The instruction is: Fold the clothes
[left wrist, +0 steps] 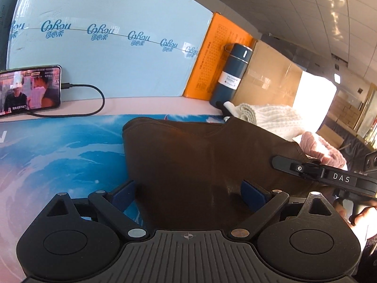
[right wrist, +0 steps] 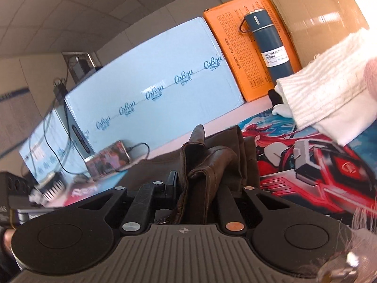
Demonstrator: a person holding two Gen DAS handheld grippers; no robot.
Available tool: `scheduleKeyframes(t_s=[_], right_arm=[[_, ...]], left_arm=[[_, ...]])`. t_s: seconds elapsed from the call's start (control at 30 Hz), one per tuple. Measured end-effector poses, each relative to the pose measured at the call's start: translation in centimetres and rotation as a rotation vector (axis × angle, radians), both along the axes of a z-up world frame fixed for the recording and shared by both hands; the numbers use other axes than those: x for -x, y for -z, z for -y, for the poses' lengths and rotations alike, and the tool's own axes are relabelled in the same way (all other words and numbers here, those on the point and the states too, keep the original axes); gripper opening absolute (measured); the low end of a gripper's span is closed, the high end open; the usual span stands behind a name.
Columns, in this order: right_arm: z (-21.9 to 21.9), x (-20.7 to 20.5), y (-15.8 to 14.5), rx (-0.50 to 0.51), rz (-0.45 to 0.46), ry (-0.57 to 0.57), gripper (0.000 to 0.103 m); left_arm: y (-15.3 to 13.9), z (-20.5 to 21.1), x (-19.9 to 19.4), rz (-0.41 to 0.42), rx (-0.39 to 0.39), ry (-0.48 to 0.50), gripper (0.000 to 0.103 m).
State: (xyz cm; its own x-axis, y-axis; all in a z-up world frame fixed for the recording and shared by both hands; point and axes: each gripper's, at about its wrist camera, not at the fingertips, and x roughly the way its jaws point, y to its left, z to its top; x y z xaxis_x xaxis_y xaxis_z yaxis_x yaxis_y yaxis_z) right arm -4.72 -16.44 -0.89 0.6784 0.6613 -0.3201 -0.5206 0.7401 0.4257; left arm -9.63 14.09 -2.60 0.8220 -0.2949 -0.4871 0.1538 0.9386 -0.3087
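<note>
The brown garment point(left wrist: 188, 155) lay on the printed mat point(left wrist: 59, 151), directly ahead of my left gripper point(left wrist: 188, 195) and running in between its blue-padded fingers point(left wrist: 123, 194), which stood wide apart on either side of the cloth without pinching it. In my right gripper point(right wrist: 196, 188) a bunched fold of the same brown fabric point(right wrist: 202, 162) stood up between the fingers, which were drawn together and clamped on it. The material looked smooth and dark, almost leathery, with stitched hems and deep creases where it was gathered. From the left wrist view its far edge showed a notched outline, and my right gripper point(left wrist: 325, 174) came in over its right side.

Farther right sat a folded white knit point(right wrist: 325, 82) and, beside it, something pink and fuzzy point(left wrist: 322, 148). At the far edge a dark blue vacuum bottle point(left wrist: 232, 75) stood against an orange box point(left wrist: 219, 54), with a long pale blue carton point(left wrist: 106, 47) to its left and a brown cardboard box point(left wrist: 266, 80) to its right. A phone point(left wrist: 29, 89) leaned on the blue carton at far left, screen lit, a black cable point(left wrist: 94, 103) plugged into it.
</note>
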Motion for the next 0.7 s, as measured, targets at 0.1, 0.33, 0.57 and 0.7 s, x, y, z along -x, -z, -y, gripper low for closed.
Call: scheduleKeyframes(t_s=[0.1,0.33,0.57,0.7], right_arm=[[-0.5,0.1,0.1,0.124,-0.007,0.039,0.040],[4.2,1.7,-0.7,-0.033,-0.219,0.156,0.077],[5.9,2.7,0.5,-0.274,-0.595,0.053,0.087],[4.3,2.2,1.0,-0.292,-0.622,0.054,0.088]], left_arm=[[0.2,0.3,-0.1,-0.027,-0.029,0.001,0.097],[0.7,-0.5,-0.2,-0.057,0.028,0.000,0.097],[0.6,0.1,0.0,-0.060,0.009,0.011,0.097],[0.6,0.9,0.2,-0.062,0.012,0.051,0.097]])
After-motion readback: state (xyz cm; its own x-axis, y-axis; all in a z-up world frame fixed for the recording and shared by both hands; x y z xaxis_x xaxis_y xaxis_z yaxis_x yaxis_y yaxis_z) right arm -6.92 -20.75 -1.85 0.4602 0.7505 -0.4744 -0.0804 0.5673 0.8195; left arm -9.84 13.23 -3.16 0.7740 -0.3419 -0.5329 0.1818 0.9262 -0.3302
